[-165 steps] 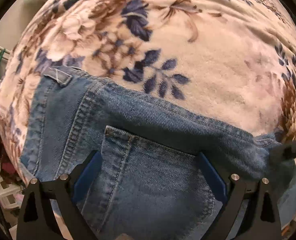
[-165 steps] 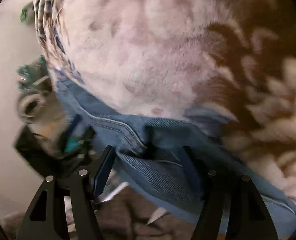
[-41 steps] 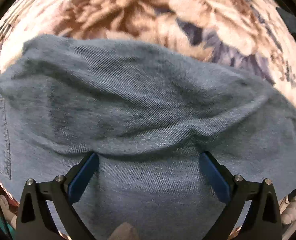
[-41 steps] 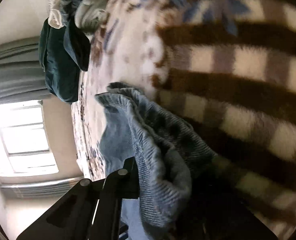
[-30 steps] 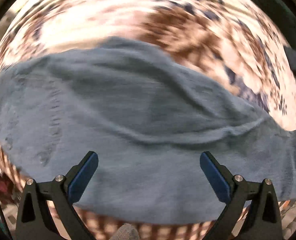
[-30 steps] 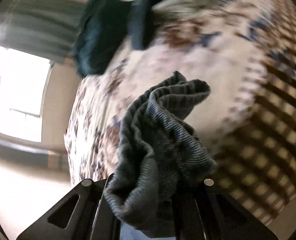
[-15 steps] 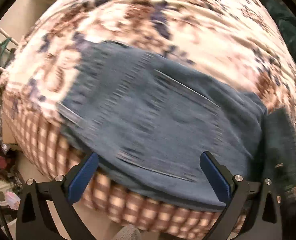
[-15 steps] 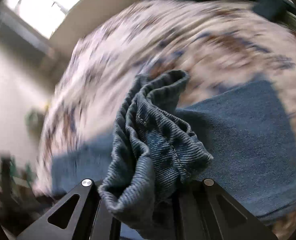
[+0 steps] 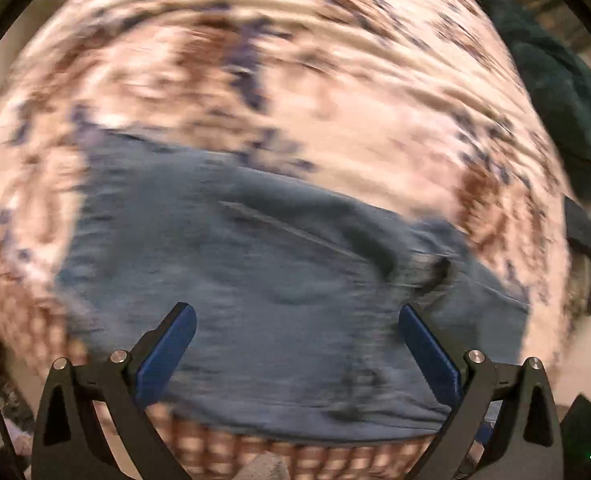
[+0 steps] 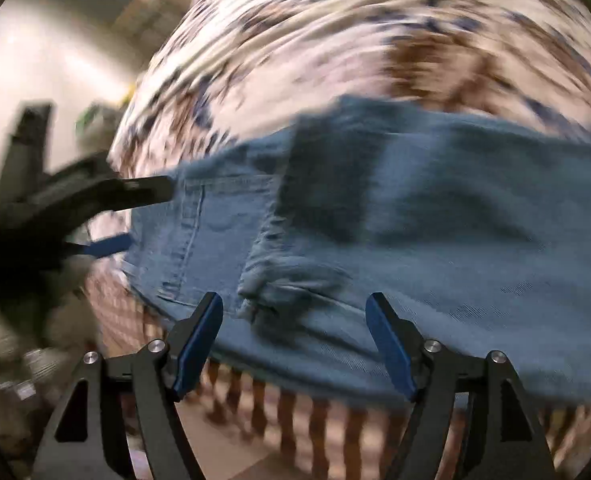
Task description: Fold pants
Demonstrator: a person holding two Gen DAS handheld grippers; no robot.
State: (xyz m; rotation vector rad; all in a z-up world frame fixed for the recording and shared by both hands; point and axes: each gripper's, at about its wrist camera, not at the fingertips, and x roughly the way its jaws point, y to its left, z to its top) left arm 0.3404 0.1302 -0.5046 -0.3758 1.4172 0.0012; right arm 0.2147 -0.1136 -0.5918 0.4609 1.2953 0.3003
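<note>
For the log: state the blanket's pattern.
Cream blanket with brown and blue florals; left wrist view.

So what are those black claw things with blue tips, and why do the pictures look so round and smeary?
Those are grippers, two-fingered tongs a person holds, one in each hand. Each carries a wide round-eyed camera looking along its fingers, and quick movement causes the smear. One picture comes from the left gripper, the other from the right gripper. Below lie blue jeans, folded over on a flowery blanket. The left gripper is open and empty. The right gripper's jaws are opening, and nothing is pinched between them.
</note>
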